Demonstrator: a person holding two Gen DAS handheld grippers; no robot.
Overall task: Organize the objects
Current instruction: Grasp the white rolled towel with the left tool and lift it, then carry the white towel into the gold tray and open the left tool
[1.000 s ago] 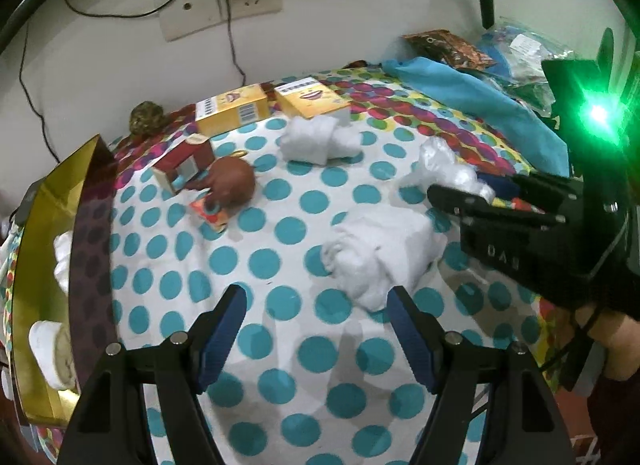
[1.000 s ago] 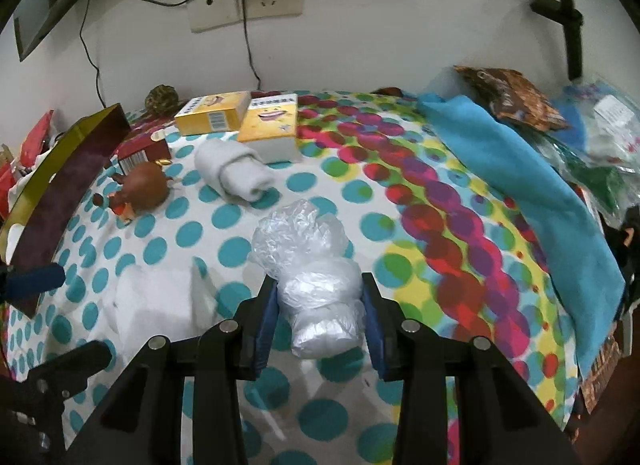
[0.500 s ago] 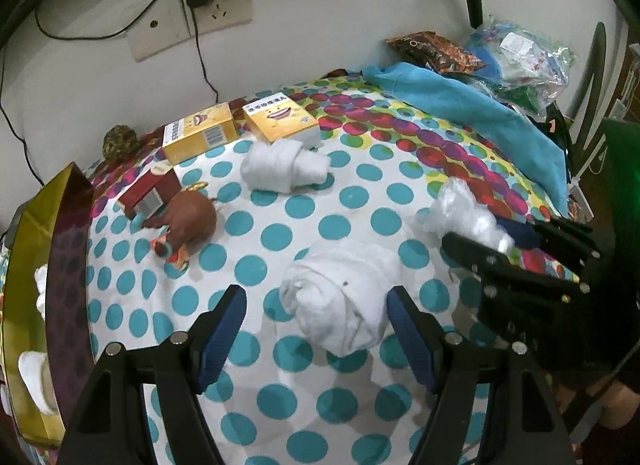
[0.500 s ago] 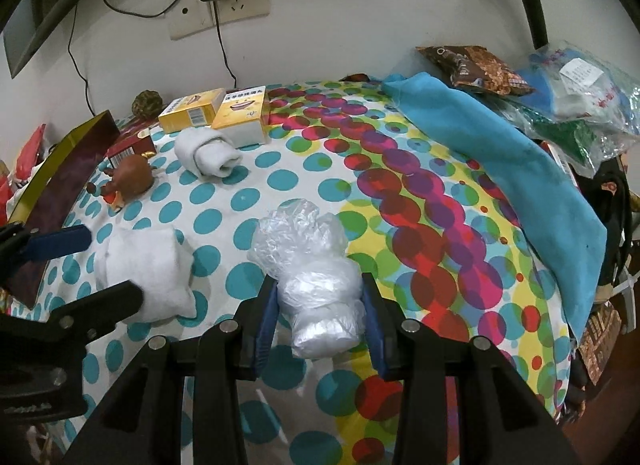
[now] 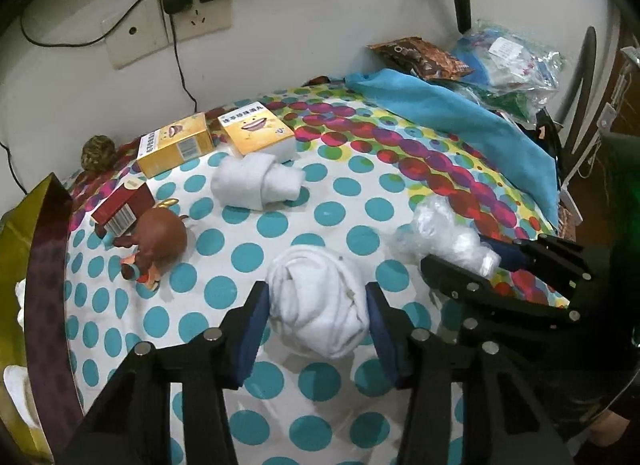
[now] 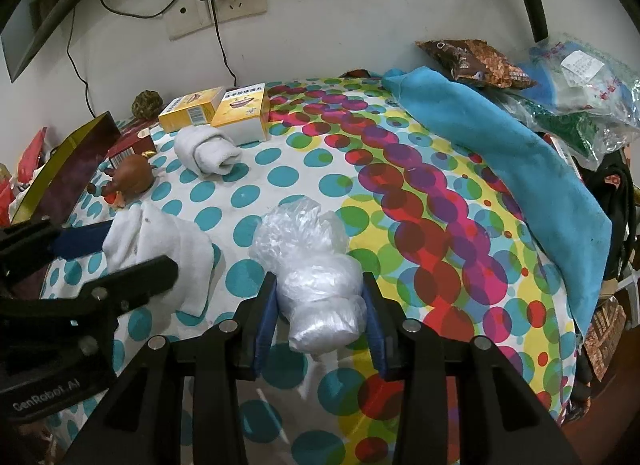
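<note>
Over on the far left stands the gold box (image 5: 38, 265), open, with white rolls showing inside, which looks like the likely home for these soft items, though that's my guess. Next along, the left tool (image 5: 316, 317) has just been closing, and its blue pads now sit against both flanks of the rolled white towel (image 5: 320, 297). It's a loose, fluffy bundle, creased, with a flap trailing toward the right in the other view. That's the risk here: soft cloth gives under the pads, so a lift could pull the roll open or let it sag and slip out, and a trailing flap could drag on the spotted surface (image 5: 248, 257).

Moving right, the crumpled plastic bag (image 6: 312, 265) sits on the cloth where teal dots meet the multicoloured ones, clamped in the right tool (image 6: 320, 313), whose jaws are drawn in narrow around its lower end. It's shiny, translucent, slick stuff, with the puffy top bulging free beyond the pads. Thin film like that could slide loose or unfurl mid-carry. And the two tools sit near each other, so a careless swing might knock them together.
</note>
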